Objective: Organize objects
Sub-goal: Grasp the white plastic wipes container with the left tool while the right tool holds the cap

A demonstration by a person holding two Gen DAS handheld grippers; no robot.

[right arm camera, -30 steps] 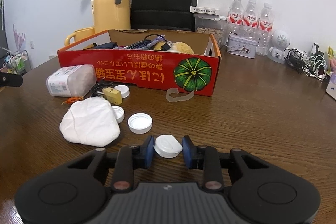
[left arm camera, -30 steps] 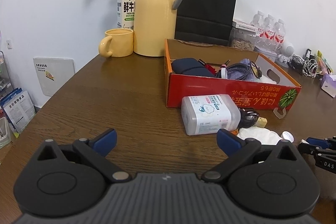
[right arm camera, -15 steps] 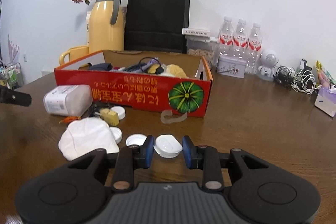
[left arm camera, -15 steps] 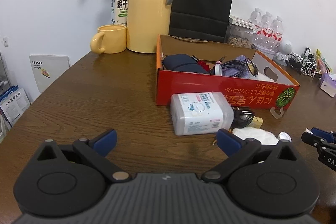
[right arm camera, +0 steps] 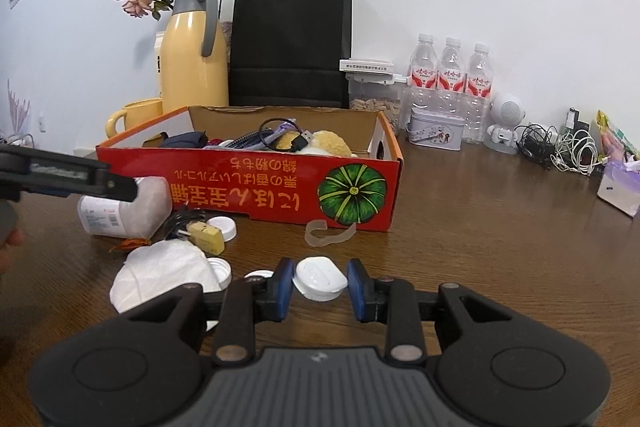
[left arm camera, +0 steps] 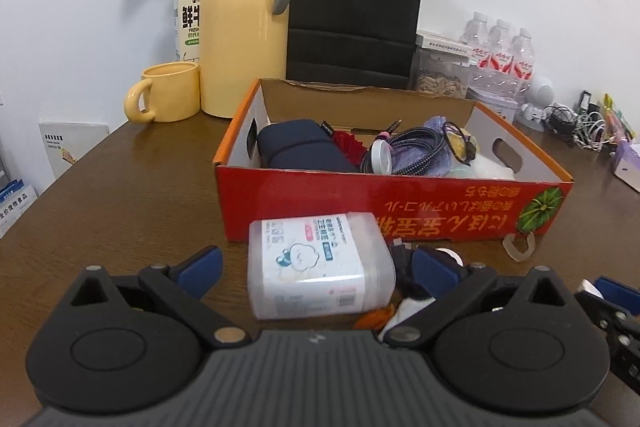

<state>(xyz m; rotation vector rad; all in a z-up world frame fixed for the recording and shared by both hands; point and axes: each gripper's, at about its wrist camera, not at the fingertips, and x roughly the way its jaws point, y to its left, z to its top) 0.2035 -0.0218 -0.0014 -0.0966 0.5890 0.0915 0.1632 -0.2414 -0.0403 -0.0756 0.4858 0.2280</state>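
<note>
A clear plastic box of cotton pads [left arm camera: 320, 267] lies on its side in front of the red cardboard box [left arm camera: 392, 211]. My left gripper [left arm camera: 318, 269] is open, a blue finger on either side of the plastic box, neither touching it. In the right wrist view the left gripper [right arm camera: 68, 175] reaches over that plastic box [right arm camera: 124, 211]. My right gripper [right arm camera: 320, 283] is shut on a small white cap [right arm camera: 320, 275], held just above the table. The red box [right arm camera: 248, 187] holds a dark pouch [left arm camera: 304, 147], cables and glasses.
A white tissue wad [right arm camera: 160, 275], loose white caps [right arm camera: 222, 225], a yellow plug [right arm camera: 206, 233] and a clear plastic strip [right arm camera: 328, 233] lie before the red box. Behind stand a yellow thermos [left arm camera: 244, 27], a mug [left arm camera: 168, 93], a black bag [left arm camera: 356, 7] and water bottles [right arm camera: 450, 75]. Cables [right arm camera: 560, 147] lie far right.
My left gripper has moved forward and right until the plastic box sits between its open fingers. The right gripper has tipped upward with the white cap still in it.
</note>
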